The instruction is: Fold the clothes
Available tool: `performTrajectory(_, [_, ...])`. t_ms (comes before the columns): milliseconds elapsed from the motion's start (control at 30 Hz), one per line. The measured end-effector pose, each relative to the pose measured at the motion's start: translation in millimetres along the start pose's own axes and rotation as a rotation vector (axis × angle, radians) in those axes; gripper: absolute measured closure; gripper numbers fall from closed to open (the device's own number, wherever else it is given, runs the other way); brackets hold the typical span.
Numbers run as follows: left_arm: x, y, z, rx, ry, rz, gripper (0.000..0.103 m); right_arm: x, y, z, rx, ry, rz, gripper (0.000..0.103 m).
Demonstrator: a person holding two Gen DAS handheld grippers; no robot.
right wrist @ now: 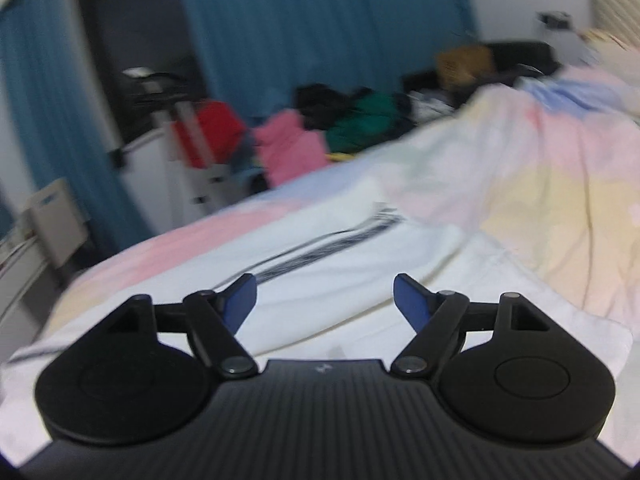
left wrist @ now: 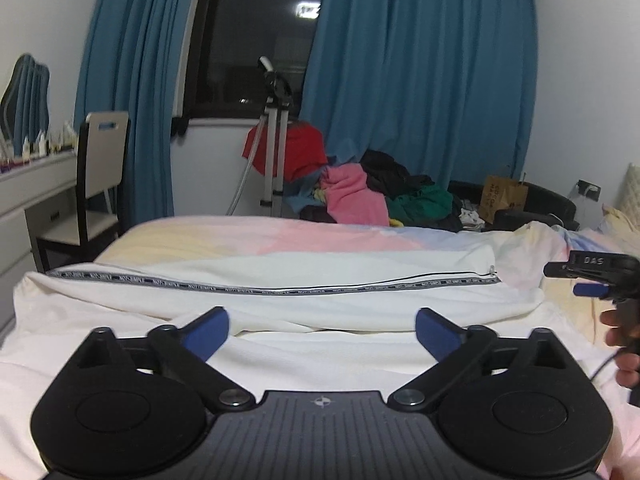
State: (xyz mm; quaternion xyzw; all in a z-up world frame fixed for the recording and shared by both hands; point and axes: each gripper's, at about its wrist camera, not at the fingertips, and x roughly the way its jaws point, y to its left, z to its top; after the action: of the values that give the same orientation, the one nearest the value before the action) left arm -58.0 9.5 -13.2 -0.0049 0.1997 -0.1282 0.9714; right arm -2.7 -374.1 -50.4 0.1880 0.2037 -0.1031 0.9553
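Observation:
A white garment [left wrist: 280,304] with a dark lettered stripe [left wrist: 280,289] lies stretched across the bed, folded lengthwise. My left gripper [left wrist: 322,330] is open and empty just above its near edge. My right gripper [right wrist: 324,300] is open and empty over the same white garment [right wrist: 340,248], whose stripe [right wrist: 320,248] runs ahead of it; that view is blurred. The right gripper also shows at the right edge of the left wrist view [left wrist: 592,280], held by a hand.
The bed has a pastel sheet [left wrist: 280,236]. A pile of clothes [left wrist: 360,192] in pink, red, green and black lies behind the bed. A tripod [left wrist: 274,140] stands by the window. A chair [left wrist: 96,184] and desk stand at left.

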Motion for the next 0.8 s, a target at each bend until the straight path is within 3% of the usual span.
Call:
performTrajectory(100, [-16.3, -2.8, -5.9, 0.017, 0.006, 0.013, 0.000, -37.5, 24.8, -12.5, -0.078, -0.025, 0.044, 0.026])
performTrajectory(233, [-27.5, 10.1, -22.6, -0.033, 0.044, 0.023, 0.000, -59.0, 43.1, -22.4, -0.122, -0.048, 0.064, 0.025])
performTrajectory(500, [-37.1, 37.0, -34.7, -0.063, 0.076, 0.119, 0.000, -52.1, 64.1, -33.3, -0.210, -0.044, 0.057, 0.026])
performTrajectory(667, [-37.9, 64.8, -33.8, -0.136, 0.119, 0.160, 0.000, -53.0, 65.7, -37.1, -0.213, -0.072, 0.078, 0.026])
performTrajectory(800, [-38.0, 91.8, -30.6, -0.190, 0.153, 0.265, 0.000, -55.3, 63.3, -34.7, -0.204, -0.098, 0.105, 0.026])
